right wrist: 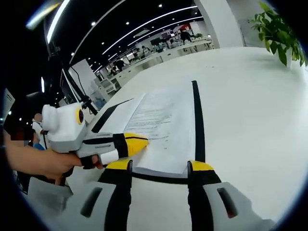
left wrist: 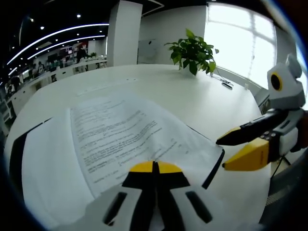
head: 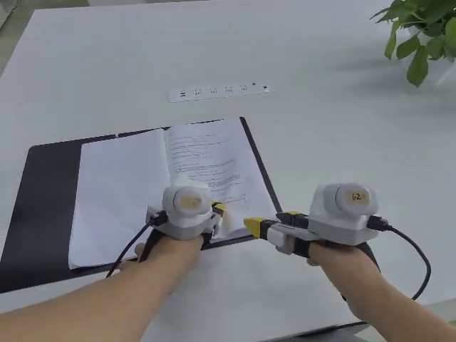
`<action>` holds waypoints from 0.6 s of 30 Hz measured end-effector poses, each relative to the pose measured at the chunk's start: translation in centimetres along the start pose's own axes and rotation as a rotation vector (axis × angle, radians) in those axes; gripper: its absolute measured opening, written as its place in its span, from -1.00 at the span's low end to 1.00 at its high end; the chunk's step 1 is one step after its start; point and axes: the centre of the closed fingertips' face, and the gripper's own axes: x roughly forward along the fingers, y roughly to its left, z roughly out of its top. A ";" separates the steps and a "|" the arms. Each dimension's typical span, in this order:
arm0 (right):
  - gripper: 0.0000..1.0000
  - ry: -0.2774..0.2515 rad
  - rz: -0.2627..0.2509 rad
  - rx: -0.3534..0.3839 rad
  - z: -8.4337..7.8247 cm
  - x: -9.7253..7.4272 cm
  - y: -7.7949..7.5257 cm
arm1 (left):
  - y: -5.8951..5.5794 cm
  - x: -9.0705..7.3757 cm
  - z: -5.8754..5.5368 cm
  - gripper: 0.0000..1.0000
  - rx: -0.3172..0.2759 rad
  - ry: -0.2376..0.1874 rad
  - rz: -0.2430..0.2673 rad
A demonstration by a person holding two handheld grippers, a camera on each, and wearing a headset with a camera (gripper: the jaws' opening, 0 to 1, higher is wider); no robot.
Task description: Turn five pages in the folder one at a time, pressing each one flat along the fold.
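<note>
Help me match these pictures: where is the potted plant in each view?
Head view: plant in the top right corner.
Left gripper view: plant at top, right of centre.
Right gripper view: plant at top right edge.
Shared landmark: the folder's printed page.

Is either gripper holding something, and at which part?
Nothing seems held. The left gripper, jaws shut, rests on the printed page near its lower edge; the right gripper is open at the folder's edge.
</note>
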 end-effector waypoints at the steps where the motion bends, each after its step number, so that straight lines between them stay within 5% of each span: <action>1: -0.10 0.004 -0.002 0.008 -0.1 0.1 0.0 | 0.0 0.0 0.0 -1.00 0.002 0.000 0.000; 9: -0.15 -0.014 -0.008 0.058 -0.3 0.1 -0.3 | 0.0 0.0 0.0 -1.00 0.008 -0.003 -0.001; 18: -0.64 -0.022 -0.065 0.076 -0.3 0.2 -1.5 | 0.0 -0.1 0.0 -1.00 0.005 0.001 0.001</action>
